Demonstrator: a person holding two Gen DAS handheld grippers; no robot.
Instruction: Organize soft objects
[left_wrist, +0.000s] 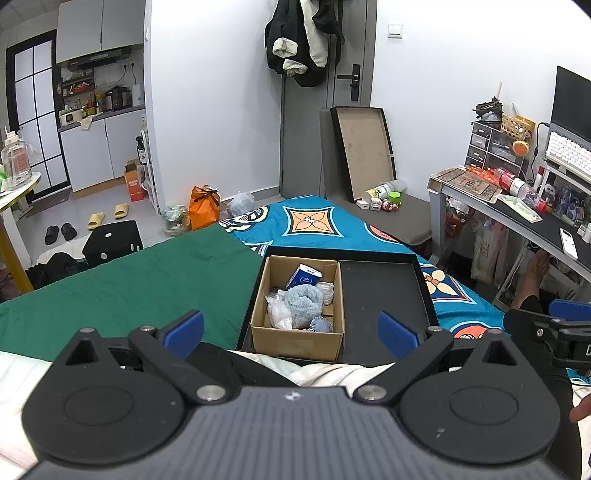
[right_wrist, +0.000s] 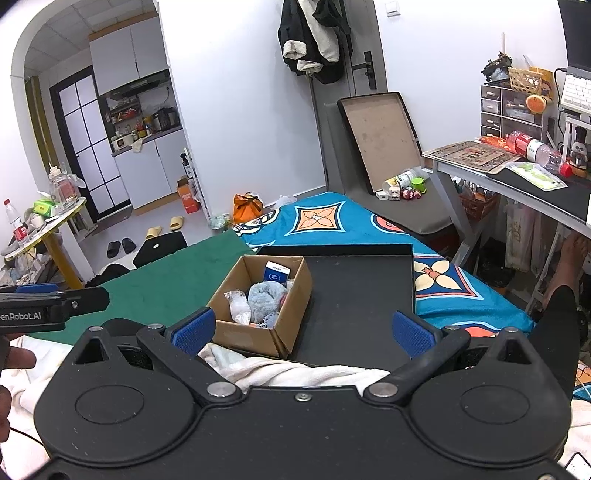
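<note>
A brown cardboard box stands in the left half of a shallow black tray on the bed. The box holds a fluffy light-blue soft item, clear plastic bags and a small blue carton. My left gripper is open and empty, just in front of the box. My right gripper is open and empty, in front of the tray and to the right of the box. The blue soft item shows in the right wrist view too.
A white blanket lies under both grippers at the near edge. A green cloth covers the bed's left, a blue patterned cover its far part. A desk stands right, beside a person's foot. The other gripper shows at left.
</note>
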